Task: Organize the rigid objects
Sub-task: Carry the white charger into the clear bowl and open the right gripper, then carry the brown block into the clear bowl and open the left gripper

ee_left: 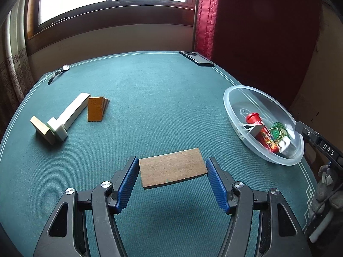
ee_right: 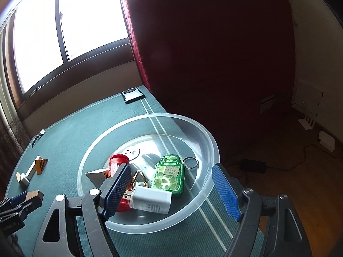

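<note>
The wood tile (ee_left: 172, 167) hangs above the cloth (ee_left: 150, 98), pinched by its short ends between the left gripper (ee_left: 171, 171) pads, casting a shadow below. With such a thin edge grip, it could pivot or slip out if tilted, landing short of the blocks (ee_left: 64, 117) at far left. The right gripper (ee_right: 171, 188), spread and holding nothing, hovers over the bowl (ee_right: 199, 132); dropping lower, it might knock the rim and slide the bowl off the nearby edge.
</note>
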Tool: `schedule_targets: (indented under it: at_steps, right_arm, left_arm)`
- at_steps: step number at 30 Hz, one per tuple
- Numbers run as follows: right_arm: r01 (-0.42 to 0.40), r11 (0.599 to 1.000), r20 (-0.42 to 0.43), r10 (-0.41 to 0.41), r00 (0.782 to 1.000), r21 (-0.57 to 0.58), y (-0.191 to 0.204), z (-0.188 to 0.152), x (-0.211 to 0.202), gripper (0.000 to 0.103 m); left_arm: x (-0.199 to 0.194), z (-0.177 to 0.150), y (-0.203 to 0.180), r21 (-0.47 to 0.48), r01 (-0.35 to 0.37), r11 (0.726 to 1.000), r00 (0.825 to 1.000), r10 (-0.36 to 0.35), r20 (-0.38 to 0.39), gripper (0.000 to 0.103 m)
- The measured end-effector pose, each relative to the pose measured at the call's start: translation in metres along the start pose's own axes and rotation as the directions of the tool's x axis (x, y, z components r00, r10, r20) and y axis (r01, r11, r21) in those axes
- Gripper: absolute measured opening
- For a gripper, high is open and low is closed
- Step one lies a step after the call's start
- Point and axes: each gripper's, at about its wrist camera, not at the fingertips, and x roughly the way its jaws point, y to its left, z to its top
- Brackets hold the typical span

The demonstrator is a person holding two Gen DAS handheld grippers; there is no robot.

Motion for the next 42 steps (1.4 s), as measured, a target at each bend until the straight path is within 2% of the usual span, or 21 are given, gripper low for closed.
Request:
schedule_targets:
  at_steps: [7, 19, 30, 42]
  right_arm:
    - [0.018, 1.000, 0.037, -0.017, 0.999, -0.018, 0.004, 0.000, -0.005, 0.081]
    - [0.010, 1.000, 0.039, -0.010, 0.999, 0.005, -0.004, 0.001, -0.005, 0.081]
    - [0.000, 1.000, 0.027, -0.001, 1.000, 0.020, -0.008, 0.000, -0.003, 0.081]
    - [-0.002, 0.999, 0.015, 0.002, 1.000, 0.034, -0.012, 0.000, 0.001, 0.081]
  left_arm:
    - [0.005, 0.009, -0.032, 0.055, 0.062, 0.997, 0.998, -0.062, -0.002, 0.065]
    - [0.021, 0.025, -0.077, 0.125, 0.147, 0.981, 0.989, -0.146, -0.016, 0.065]
    - [0.043, 0.031, -0.106, 0.181, 0.209, 0.961, 0.978, -0.204, -0.047, 0.065]
    - [0.057, 0.035, -0.124, 0.251, 0.245, 0.936, 0.968, -0.251, -0.010, 0.065]
